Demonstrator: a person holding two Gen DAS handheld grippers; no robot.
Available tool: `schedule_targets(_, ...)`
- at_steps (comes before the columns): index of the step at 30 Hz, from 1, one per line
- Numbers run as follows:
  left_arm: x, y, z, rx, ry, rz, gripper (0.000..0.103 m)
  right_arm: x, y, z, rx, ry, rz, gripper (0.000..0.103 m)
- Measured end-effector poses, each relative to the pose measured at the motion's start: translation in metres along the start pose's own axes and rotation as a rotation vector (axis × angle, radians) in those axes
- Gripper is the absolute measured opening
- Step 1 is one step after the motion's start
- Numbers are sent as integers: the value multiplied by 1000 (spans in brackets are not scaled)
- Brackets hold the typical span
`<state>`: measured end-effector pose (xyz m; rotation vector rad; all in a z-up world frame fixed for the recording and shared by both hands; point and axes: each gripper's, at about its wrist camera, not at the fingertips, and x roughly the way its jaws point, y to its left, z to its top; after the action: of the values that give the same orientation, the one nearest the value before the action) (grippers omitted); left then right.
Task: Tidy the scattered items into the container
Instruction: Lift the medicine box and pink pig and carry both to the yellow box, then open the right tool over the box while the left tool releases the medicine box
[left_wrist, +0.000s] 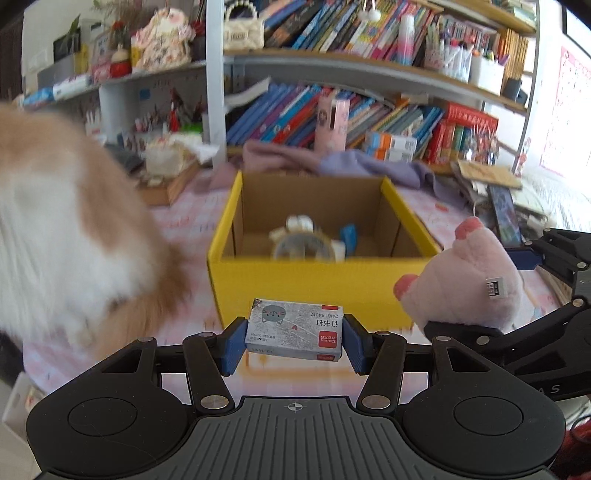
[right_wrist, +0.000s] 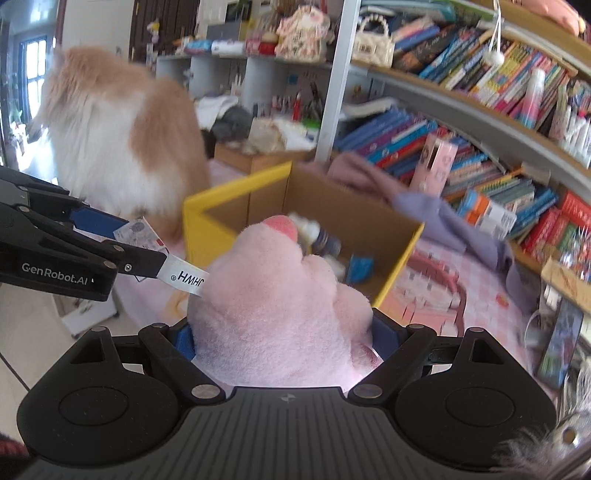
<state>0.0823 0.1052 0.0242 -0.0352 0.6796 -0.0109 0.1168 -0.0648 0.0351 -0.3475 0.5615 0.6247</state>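
The left wrist view sits just behind its own claw (left_wrist: 294, 343) and looks forward and somewhat downward, square onto the near wall of the yellow box (left_wrist: 295, 284), which is close ahead. The right wrist view looks the same way from further right, meeting the box (right_wrist: 236, 192) at its corner, with its claw (right_wrist: 284, 343) at the bottom edge. Both share the box, the bookshelves (left_wrist: 369, 122) (right_wrist: 461, 129) behind, the furry animal (left_wrist: 66, 221) (right_wrist: 122, 133), and each other's claw.

A lived-in home study: crammed bookshelves (left_wrist: 369, 122), pen pots (left_wrist: 458, 59), a fluffy cat (right_wrist: 122, 136) on the desk.
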Motion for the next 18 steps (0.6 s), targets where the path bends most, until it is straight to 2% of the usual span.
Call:
schedule_targets(5, 18, 2, 36, 14, -51, -1, 54, 15, -22, 30, -28, -68, -17, 88)
schedule_targets(9, 45, 3, 65, 45, -68, 12, 53, 42, -43, 50, -78, -87, -43, 88)
schedule_targets(12, 68, 2, 81, 73, -56, 12, 54, 72, -57, 60, -159, -61, -57, 88)
schedule_targets(18, 128, 2, 121, 96, 21, -35, 54, 132, -68, 66, -376, 30, -4, 89)
